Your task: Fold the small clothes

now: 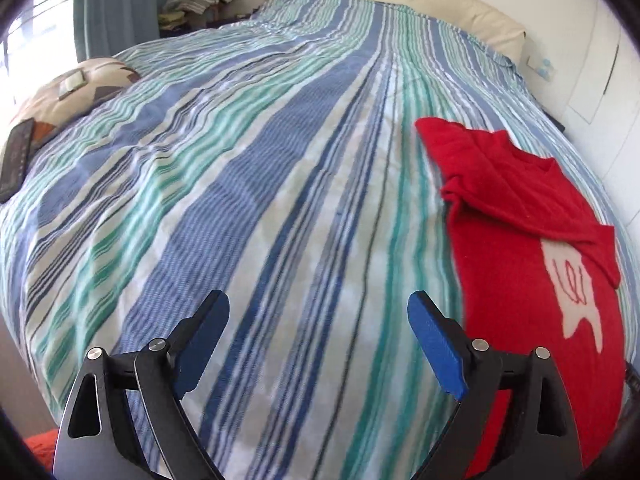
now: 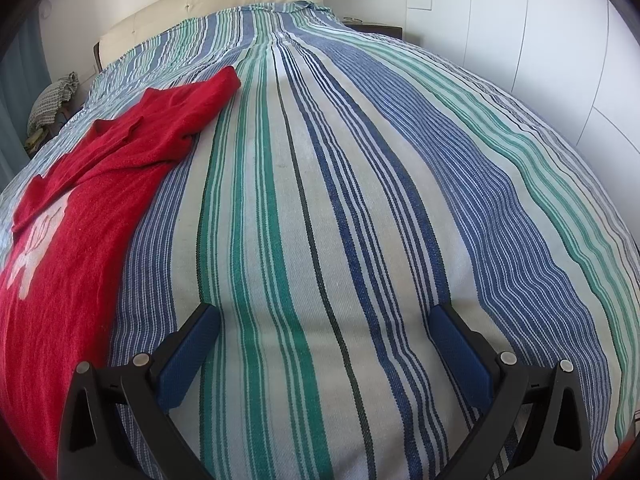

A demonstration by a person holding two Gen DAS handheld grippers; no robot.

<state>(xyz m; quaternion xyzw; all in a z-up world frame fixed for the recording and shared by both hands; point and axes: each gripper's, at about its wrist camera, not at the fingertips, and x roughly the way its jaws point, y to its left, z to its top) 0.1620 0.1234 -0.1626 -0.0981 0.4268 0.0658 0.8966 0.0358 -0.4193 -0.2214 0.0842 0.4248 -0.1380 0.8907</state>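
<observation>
**Red sweater half-arranged, both tools empty**

Red knitwear is seen at the right side of the left wrist view: a red sweater (image 1: 532, 248) lies on the bed (image 1: 256, 184), which is covered by a blue, green and white striped spread. One sleeve is folded across the chest, partly covering a pale motif (image 1: 576, 296), while the other sleeve is stretched away toward the headboard (image 1: 404, 4). The left tool (image 1: 318, 344) is held low over the bare spread just beside the sweater's near edge, its jaws spread wide with nothing between them. A patterned cushion (image 1: 72, 92) and a dark flat device (image 1: 16, 156) are seen at the far left, well apart from the garment.

In the right wrist view the sweater (image 2: 96, 208) is found at the left, the outstretched sleeve reaching up the bed. The right tool (image 2: 324, 348) is likewise released and empty, poised over striped cover beside the garment and not touching it.

The step in hand is judged to be the sleeve fold, with one sleeve brought in and the other not yet done. The next move would call for the extended sleeve to be pinched near its cuff and laid across the body, before the hem is lifted by both tools and folded toward the collar. Loose knit may slump or bunch if only one layer is caught.
</observation>
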